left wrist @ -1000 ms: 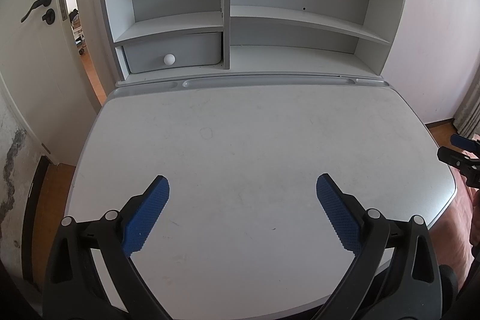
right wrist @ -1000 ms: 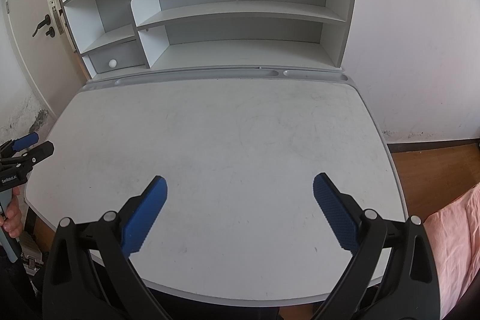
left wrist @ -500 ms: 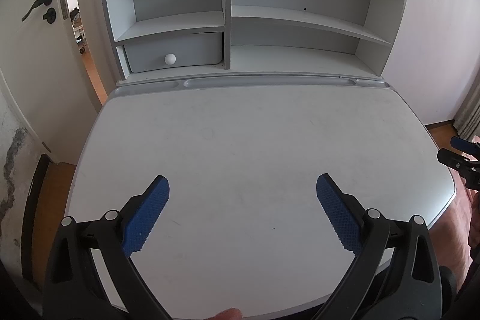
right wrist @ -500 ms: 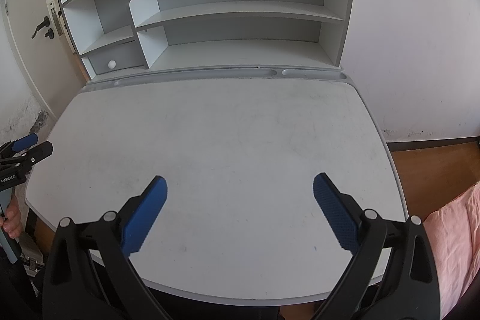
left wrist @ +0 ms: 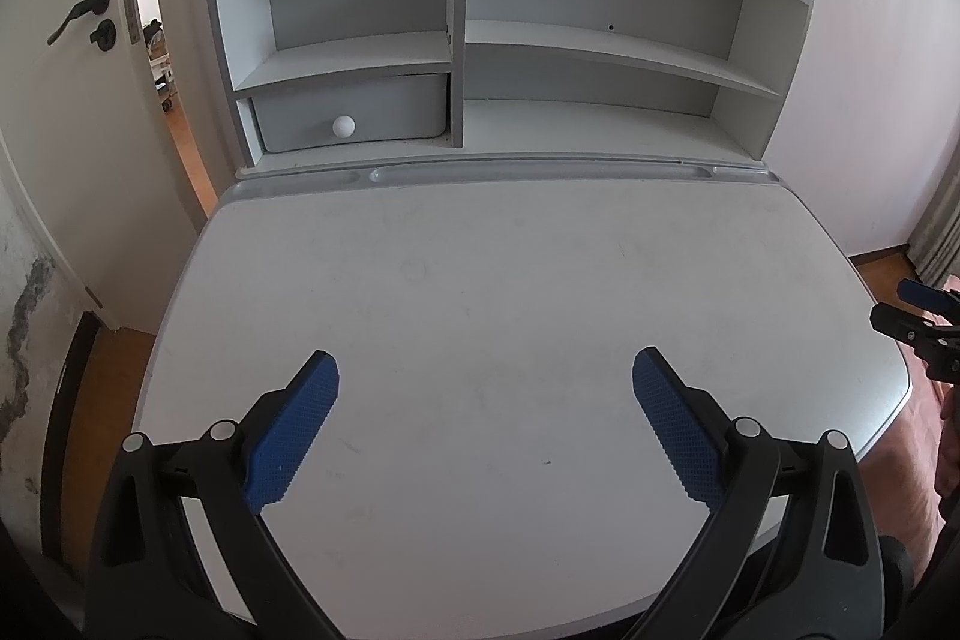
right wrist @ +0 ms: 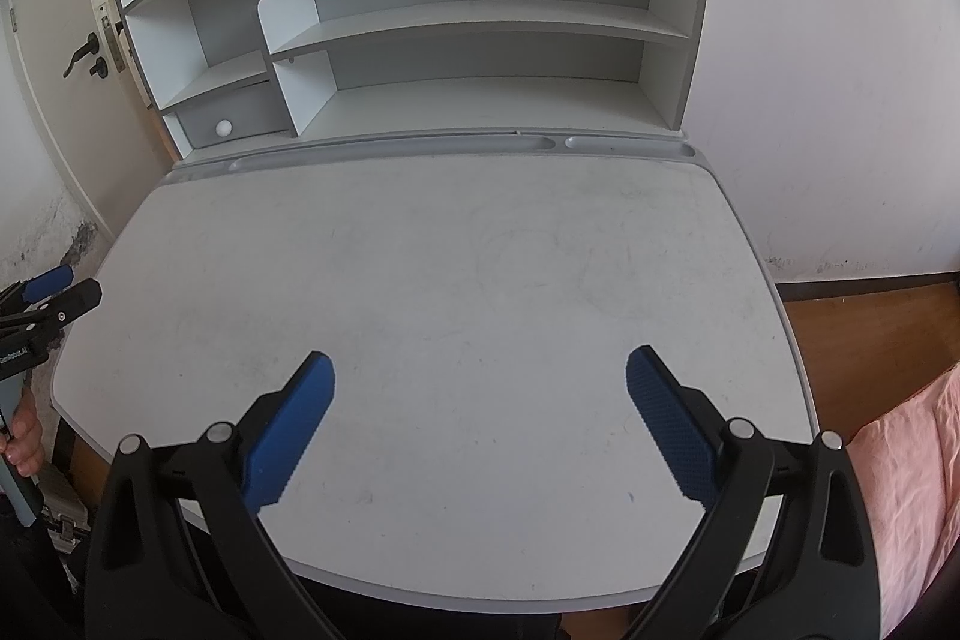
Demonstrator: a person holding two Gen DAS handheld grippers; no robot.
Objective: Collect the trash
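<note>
No trash shows in either view. My left gripper (left wrist: 483, 376) is open and empty, held above the near part of the white desk top (left wrist: 480, 280). My right gripper (right wrist: 479, 370) is open and empty above the same desk top (right wrist: 450, 268). The right gripper also shows at the right edge of the left wrist view (left wrist: 918, 322). The left gripper shows at the left edge of the right wrist view (right wrist: 48, 298).
A grey shelf unit (left wrist: 468, 40) stands at the back of the desk, with a small drawer with a white knob (left wrist: 344, 125). A pen groove (left wrist: 528, 173) runs along the desk's back edge. A door (left wrist: 66, 58) stands left. Pink bedding (right wrist: 900, 472) lies right.
Both grippers stay open and nearly still. The views have shifted only slightly.
</note>
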